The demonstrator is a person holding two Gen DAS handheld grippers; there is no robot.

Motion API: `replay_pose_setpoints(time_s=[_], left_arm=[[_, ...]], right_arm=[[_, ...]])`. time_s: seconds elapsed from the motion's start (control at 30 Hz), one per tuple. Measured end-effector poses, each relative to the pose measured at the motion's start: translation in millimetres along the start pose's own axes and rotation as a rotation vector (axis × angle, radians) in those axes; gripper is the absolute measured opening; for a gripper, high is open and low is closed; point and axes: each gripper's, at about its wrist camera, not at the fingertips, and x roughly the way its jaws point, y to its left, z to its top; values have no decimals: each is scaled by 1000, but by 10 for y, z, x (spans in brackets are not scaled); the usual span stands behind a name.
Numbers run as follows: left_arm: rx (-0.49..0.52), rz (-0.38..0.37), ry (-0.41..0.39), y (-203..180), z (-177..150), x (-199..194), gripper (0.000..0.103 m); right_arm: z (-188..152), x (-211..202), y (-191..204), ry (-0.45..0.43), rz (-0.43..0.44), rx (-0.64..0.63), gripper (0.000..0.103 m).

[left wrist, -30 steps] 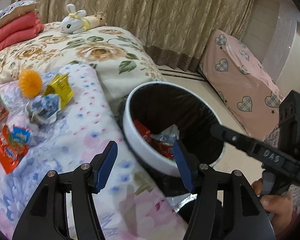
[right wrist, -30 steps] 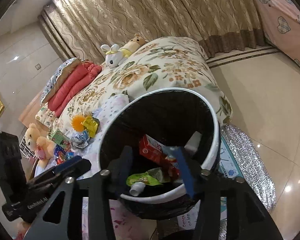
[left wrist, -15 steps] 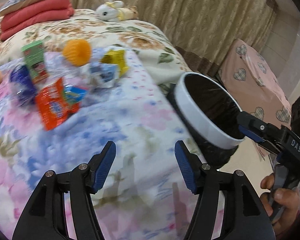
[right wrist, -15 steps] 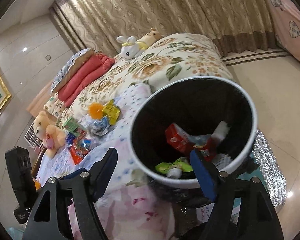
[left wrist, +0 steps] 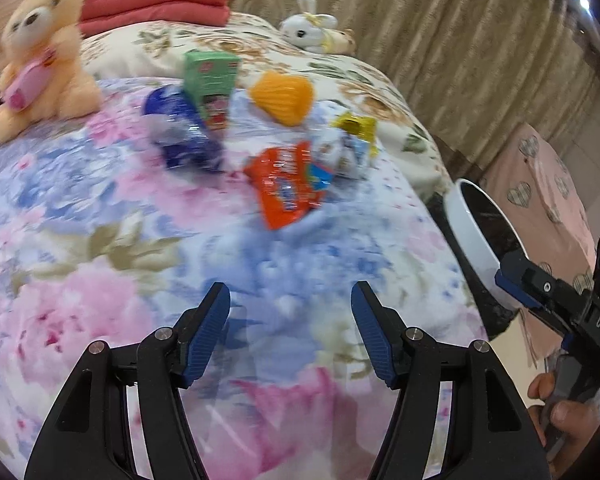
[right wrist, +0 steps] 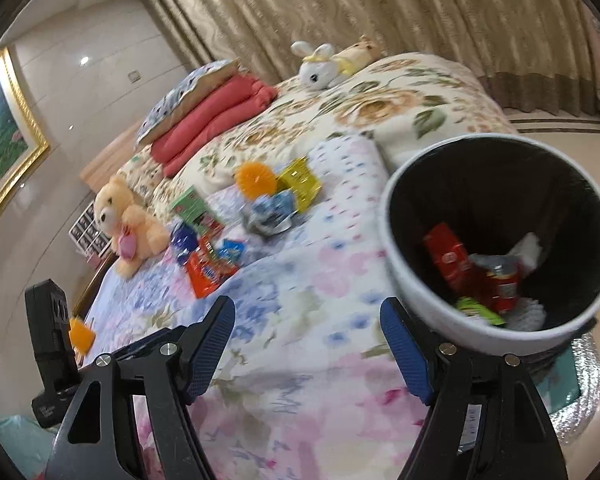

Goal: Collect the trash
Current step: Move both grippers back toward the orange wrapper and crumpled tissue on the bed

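Trash lies on the floral bed cover: an orange snack wrapper (left wrist: 286,186), a blue wrapper (left wrist: 186,136), a green carton (left wrist: 210,80), a yellow wrapper (left wrist: 356,128) and a crumpled silver-blue wrapper (left wrist: 344,152). The orange wrapper also shows in the right wrist view (right wrist: 208,268). My left gripper (left wrist: 290,320) is open and empty, above the cover short of the wrappers. My right gripper (right wrist: 306,344) is open and empty, beside the white-rimmed bin (right wrist: 404,264), which holds red packaging and other trash.
An orange spiky ball (left wrist: 284,96) lies among the trash. A teddy bear (left wrist: 40,52) sits at the left, a white rabbit toy (left wrist: 310,32) at the far side. Red folded blankets (right wrist: 216,120), curtains and a pink heart-patterned cover (left wrist: 548,184) lie beyond.
Both grippers have swung left from the bin toward the bed. The trash pile is now ahead of my left gripper. My right gripper has opened wider.
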Motion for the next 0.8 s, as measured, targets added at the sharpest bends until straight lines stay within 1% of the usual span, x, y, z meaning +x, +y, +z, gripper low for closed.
replay_pose_setpoints(time_s=[0.23,0.43,0.8], left_arm=[[-35,26,-10,236,2,-36,64],[-66,33,-12,355,40,-8,64],[-44,22,-3,247,252,179,64]], right_arm=[[-33,274,241,46,38,-35,77],[34,485,315,58,52,-39,77],[303,913,281,69,37,-24,77]])
